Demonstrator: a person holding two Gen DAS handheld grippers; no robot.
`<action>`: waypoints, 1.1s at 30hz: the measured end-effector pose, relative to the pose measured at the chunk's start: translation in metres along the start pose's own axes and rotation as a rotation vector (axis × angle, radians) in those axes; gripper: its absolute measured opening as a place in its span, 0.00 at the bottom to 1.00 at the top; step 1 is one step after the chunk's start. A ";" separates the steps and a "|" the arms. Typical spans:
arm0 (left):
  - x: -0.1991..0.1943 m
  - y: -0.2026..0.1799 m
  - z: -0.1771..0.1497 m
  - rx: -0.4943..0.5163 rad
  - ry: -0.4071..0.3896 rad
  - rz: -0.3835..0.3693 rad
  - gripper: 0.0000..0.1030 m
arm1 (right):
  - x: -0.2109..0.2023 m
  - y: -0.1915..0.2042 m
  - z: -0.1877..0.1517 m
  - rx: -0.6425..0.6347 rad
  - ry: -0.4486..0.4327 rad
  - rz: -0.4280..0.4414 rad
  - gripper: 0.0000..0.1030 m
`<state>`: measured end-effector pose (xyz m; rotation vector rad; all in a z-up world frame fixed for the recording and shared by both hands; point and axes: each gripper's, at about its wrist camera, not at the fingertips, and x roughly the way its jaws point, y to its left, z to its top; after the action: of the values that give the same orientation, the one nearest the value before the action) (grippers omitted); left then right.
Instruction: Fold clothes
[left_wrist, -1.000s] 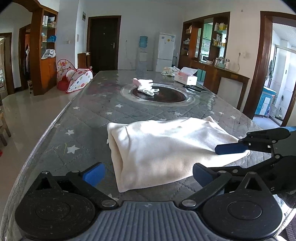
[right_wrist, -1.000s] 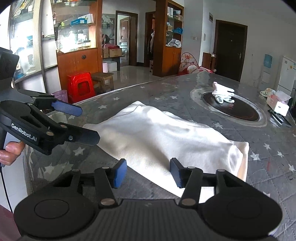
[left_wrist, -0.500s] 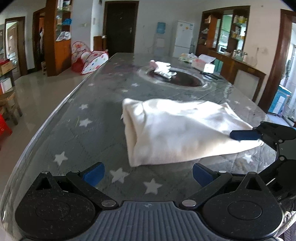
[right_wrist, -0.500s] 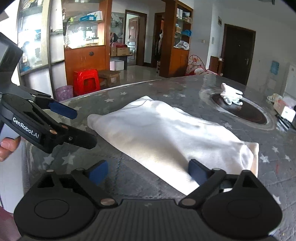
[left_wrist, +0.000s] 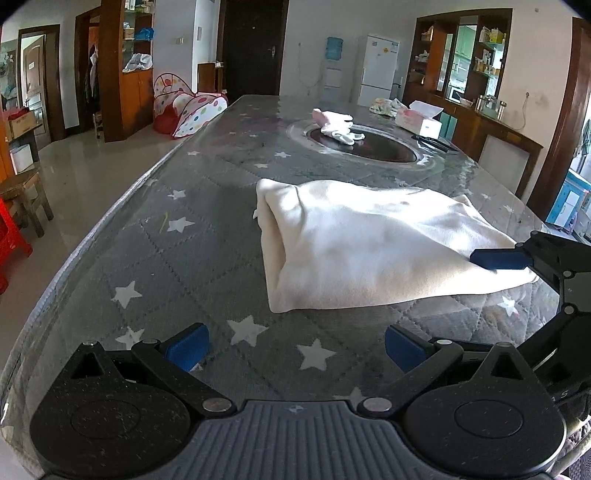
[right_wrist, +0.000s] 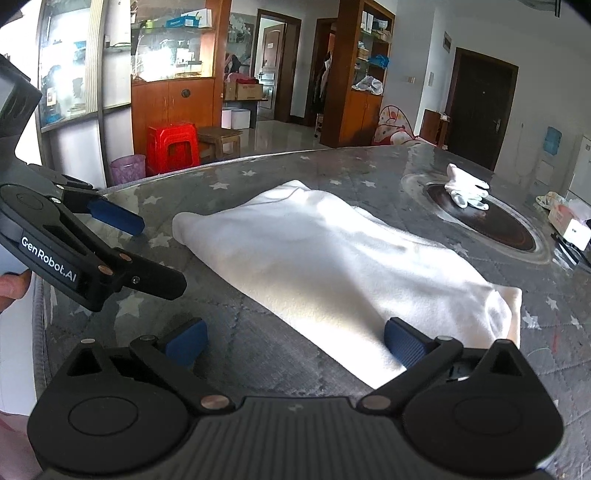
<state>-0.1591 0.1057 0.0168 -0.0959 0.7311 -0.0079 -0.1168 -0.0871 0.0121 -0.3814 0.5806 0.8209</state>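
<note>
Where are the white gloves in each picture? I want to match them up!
Left wrist view: the white gloves sit far up the table, above centre, on the dark round plate's near-left rim.
Right wrist view: the white gloves are at upper right, on the same plate's left rim.
Shared landmark: the folded cream cloth lies nearer than the gloves.

A cream-white folded cloth garment (left_wrist: 373, 243) lies on the grey quilted bench (left_wrist: 192, 258) patterned with white stars. Both black claws carry blue pads (right_wrist: 184, 341). White gloves (left_wrist: 338, 127) sit on a dark round inset (left_wrist: 373, 146).
</note>
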 end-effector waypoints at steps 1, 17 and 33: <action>0.000 0.000 0.000 -0.001 -0.002 0.000 1.00 | 0.000 0.000 0.000 -0.001 0.000 0.000 1.00; 0.006 -0.003 -0.004 0.049 -0.031 0.011 1.00 | -0.001 0.000 -0.001 -0.004 0.000 -0.002 1.00; -0.003 0.028 0.011 0.008 0.001 -0.061 1.00 | 0.002 0.006 0.008 0.004 0.036 -0.034 1.00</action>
<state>-0.1550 0.1350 0.0243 -0.1106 0.7293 -0.0692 -0.1182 -0.0779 0.0167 -0.4027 0.6078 0.7815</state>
